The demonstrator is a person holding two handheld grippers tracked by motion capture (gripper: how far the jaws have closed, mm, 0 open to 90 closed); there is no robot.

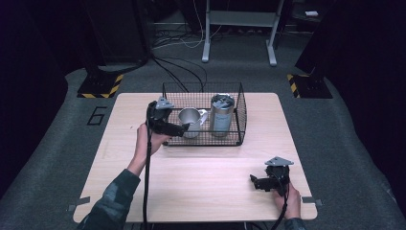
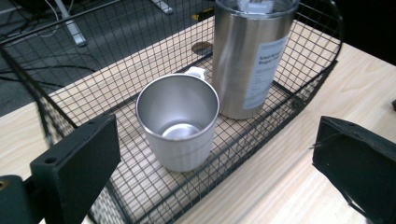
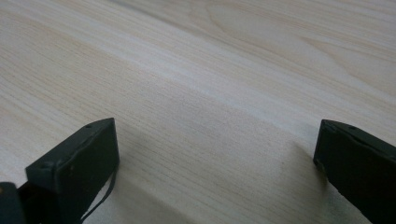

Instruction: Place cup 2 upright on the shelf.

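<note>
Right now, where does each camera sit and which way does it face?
High view: above the person's side, facing forward and down on the table; forearms, hands, left claw, right claw.
Left gripper view: on the left claw, facing the steel mug and tumbler in the wire basket.
Right gripper view: on the right claw, facing bare tabletop.
High and left gripper views share mug, tumbler, basket.

A tall steel tumbler (image 1: 222, 114) with a paper label stands upright in the wire basket (image 1: 237, 103) on the pale wooden tabletop (image 1: 201, 182). Cables (image 1: 179, 67) trail across the grey floor beyond.
</note>
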